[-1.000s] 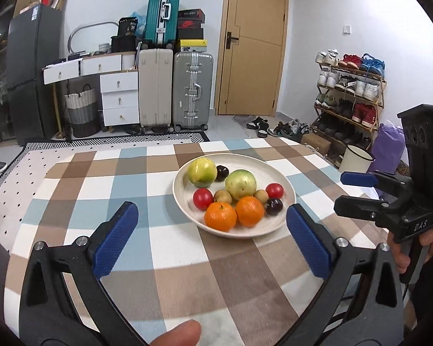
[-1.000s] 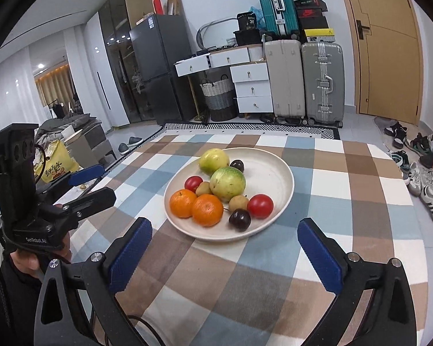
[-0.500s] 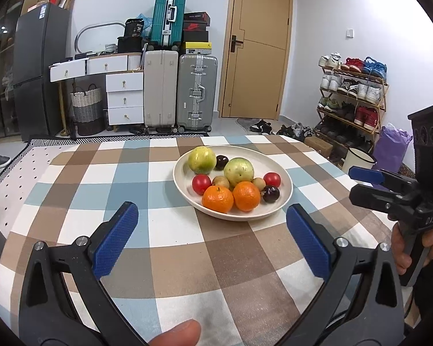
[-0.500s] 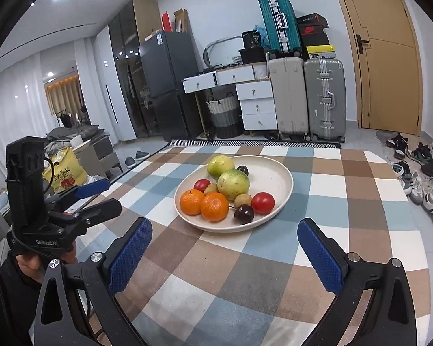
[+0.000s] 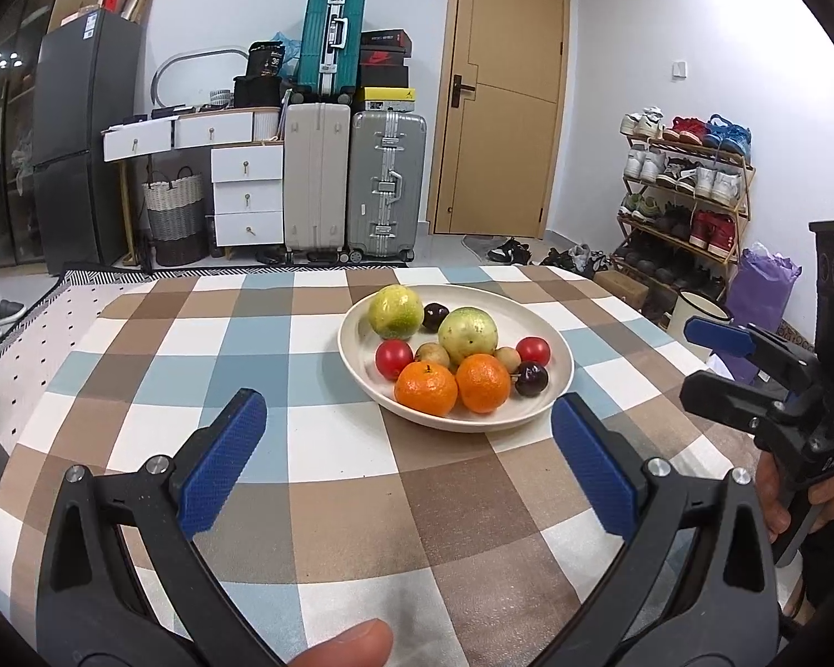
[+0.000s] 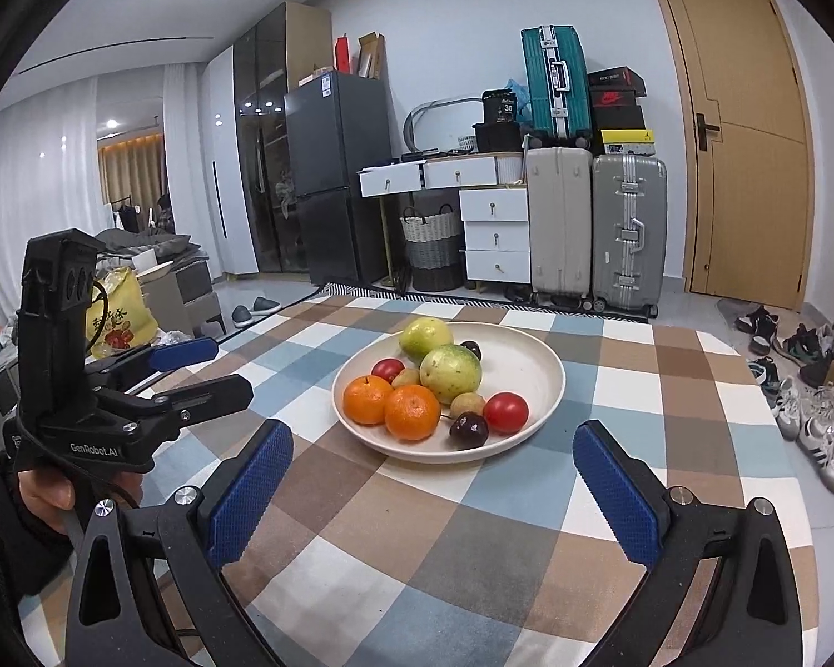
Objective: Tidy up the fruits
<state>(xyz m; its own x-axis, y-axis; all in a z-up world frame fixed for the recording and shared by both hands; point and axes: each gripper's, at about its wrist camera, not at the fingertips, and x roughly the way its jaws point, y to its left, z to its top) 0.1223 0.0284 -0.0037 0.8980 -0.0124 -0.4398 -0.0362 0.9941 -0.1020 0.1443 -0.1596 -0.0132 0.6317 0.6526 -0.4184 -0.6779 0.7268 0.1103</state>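
— We've drawn both grippers back; the left gripper and right gripper hold their jaws released, empty.

— Ahead, our round cream plate of mixed fruits sits on the checked-cloth desk.

Ahead of the left tool, the oranges hide the lower parts of the small brownish fruits (kind too small to tell). The right tool is cut off by the frame edge, its holder's hand half hidden.
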